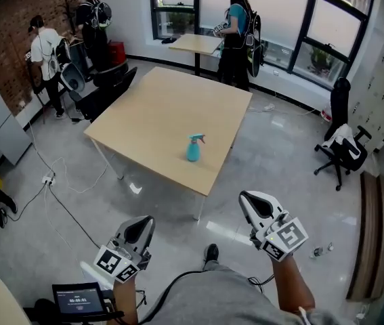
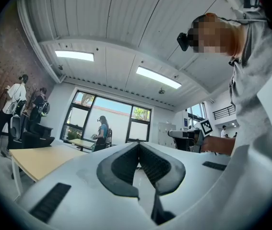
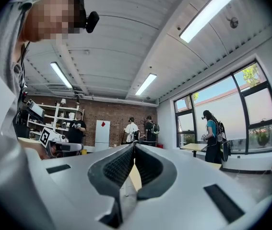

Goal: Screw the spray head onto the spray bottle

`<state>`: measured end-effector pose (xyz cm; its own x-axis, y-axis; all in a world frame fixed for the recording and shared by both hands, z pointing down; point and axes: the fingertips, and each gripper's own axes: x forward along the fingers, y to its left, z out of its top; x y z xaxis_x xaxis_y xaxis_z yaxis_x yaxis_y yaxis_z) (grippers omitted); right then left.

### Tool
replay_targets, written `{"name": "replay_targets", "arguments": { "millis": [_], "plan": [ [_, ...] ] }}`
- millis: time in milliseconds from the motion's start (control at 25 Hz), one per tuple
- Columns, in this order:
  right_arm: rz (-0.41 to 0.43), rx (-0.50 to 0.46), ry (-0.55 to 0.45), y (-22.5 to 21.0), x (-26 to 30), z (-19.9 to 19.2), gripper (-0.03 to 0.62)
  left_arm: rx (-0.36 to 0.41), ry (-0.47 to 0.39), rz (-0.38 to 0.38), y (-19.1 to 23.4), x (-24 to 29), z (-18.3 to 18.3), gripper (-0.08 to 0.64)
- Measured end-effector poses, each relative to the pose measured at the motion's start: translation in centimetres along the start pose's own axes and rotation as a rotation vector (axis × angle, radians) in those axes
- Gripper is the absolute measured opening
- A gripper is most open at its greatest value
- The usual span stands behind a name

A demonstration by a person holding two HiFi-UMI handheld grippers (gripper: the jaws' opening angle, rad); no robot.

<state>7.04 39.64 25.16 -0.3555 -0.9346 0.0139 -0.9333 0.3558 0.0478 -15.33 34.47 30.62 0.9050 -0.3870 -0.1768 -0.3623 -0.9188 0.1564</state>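
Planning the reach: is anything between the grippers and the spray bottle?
Nothing visible does. The spray bottle stands alone near the front edge of the table; only floor lies between that edge and the left gripper and right gripper, both shut and empty.

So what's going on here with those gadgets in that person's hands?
A person holds a gripper in each hand, standing back from the table. The left gripper and right gripper are both shut and empty. A teal spray bottle stands on the table, untouched, its spray head on top. Other people are busy at the back.
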Motion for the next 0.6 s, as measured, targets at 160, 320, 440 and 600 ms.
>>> {"name": "replay_targets", "arguments": {
  "millis": [160, 320, 440, 600],
  "plan": [
    [0.032, 0.028, -0.007, -4.7, 3.2, -1.1, 0.006, -0.002, 0.02, 0.031, 2.7, 4.6, -1.4, 0.005],
    [0.097, 0.046, 0.008, -8.9, 7.3, -2.3, 0.006, 0.005, 0.015, 0.068, 6.4, 10.4, -2.4, 0.005],
    [0.148, 0.047, 0.017, -11.0, 10.2, -2.6, 0.006, 0.002, 0.009, 0.081, 8.4, 13.9, -2.8, 0.005],
    [0.176, 0.024, 0.014, -13.6, 13.4, -2.8, 0.006, -0.006, -0.01, 0.096, 10.6, 17.2, -3.4, 0.005]
  ]
}}
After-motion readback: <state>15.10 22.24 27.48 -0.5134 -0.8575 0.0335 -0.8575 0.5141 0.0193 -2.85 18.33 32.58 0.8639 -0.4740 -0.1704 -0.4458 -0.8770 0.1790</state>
